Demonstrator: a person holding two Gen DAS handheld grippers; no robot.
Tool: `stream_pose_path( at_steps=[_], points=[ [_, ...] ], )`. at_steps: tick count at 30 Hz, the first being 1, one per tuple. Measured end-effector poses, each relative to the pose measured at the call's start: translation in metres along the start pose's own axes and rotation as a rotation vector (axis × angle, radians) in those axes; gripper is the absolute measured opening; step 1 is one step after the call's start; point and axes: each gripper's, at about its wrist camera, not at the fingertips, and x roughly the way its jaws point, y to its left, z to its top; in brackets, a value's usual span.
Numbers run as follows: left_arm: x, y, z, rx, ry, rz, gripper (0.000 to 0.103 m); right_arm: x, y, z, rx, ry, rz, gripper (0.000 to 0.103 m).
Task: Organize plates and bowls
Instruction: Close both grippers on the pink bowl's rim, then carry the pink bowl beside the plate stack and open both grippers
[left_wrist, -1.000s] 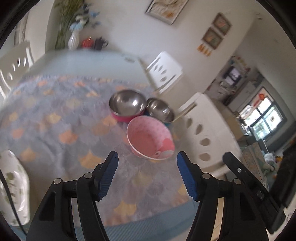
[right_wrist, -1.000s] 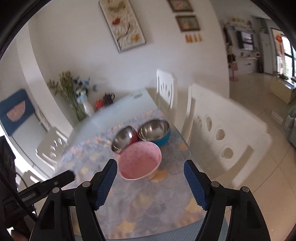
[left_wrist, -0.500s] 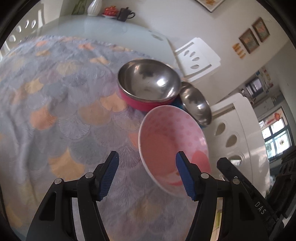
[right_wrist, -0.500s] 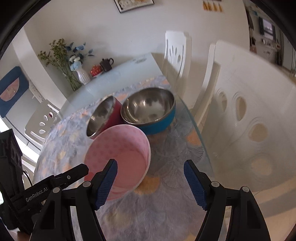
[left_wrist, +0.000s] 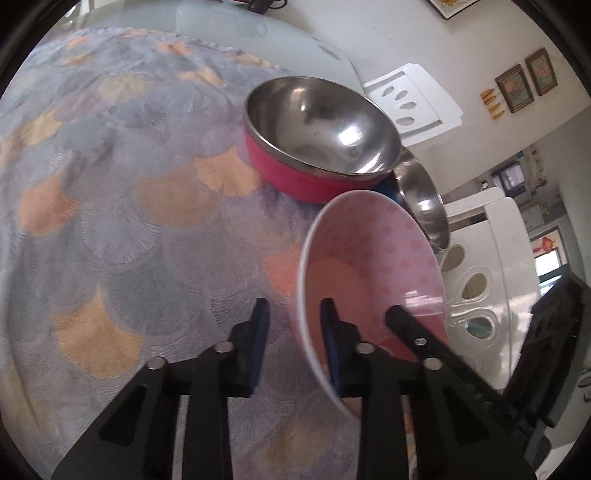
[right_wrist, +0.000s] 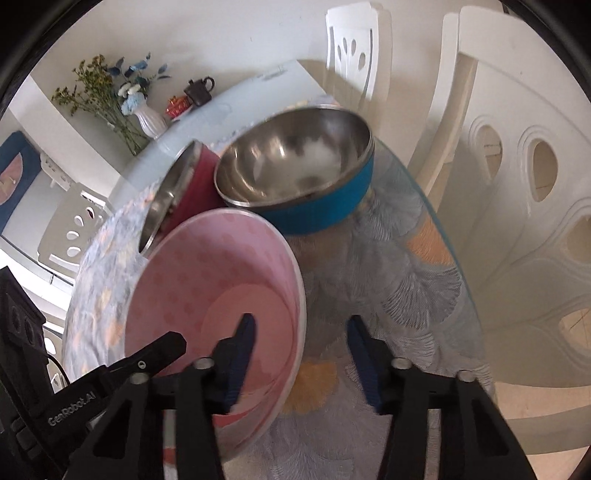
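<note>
Both tools straddle the pink bowl's (left_wrist: 373, 273) rim from opposite sides. Left tool (left_wrist: 293, 325) has just been closing, one finger inside and one outside the rim; whether the pads actually press it I cannot tell. Right tool (right_wrist: 299, 347) has also been closing, yet its outer pad (right_wrist: 364, 363) stands clear of the wall, unclamped. Pink bowl sits tilted on the patterned tabletop (left_wrist: 122, 206); just behind it stand a red bowl (left_wrist: 317, 144) and a blue bowl (right_wrist: 299, 184).

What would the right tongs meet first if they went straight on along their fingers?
Probably the patterned tablecloth. The right tongs straddle the pink bowl's right rim, pointing down at cloth; the blue bowl lies farther on.
</note>
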Motion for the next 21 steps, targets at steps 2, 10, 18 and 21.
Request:
stream_pose_path(
  at_steps=[2, 10, 18, 21],
  points=[
    [0.0, -0.003, -0.001, 0.024, -0.009, 0.0, 0.014, 0.004, -0.001, -0.002, 0.002, 0.016, 0.011, 0.028],
    [-0.017, -0.009, -0.006, 0.081, -0.048, 0.014, 0.014, -0.006, 0.016, -0.014, -0.055, -0.004, 0.004, 0.015],
    [-0.083, -0.012, -0.024, 0.134, -0.134, 0.048, 0.014, -0.055, 0.052, -0.033, -0.085, -0.061, 0.04, 0.015],
    [-0.115, -0.004, -0.036, 0.12, -0.161, 0.064, 0.014, -0.077, 0.073, -0.048, -0.09, -0.068, 0.067, 0.015]
  ],
)
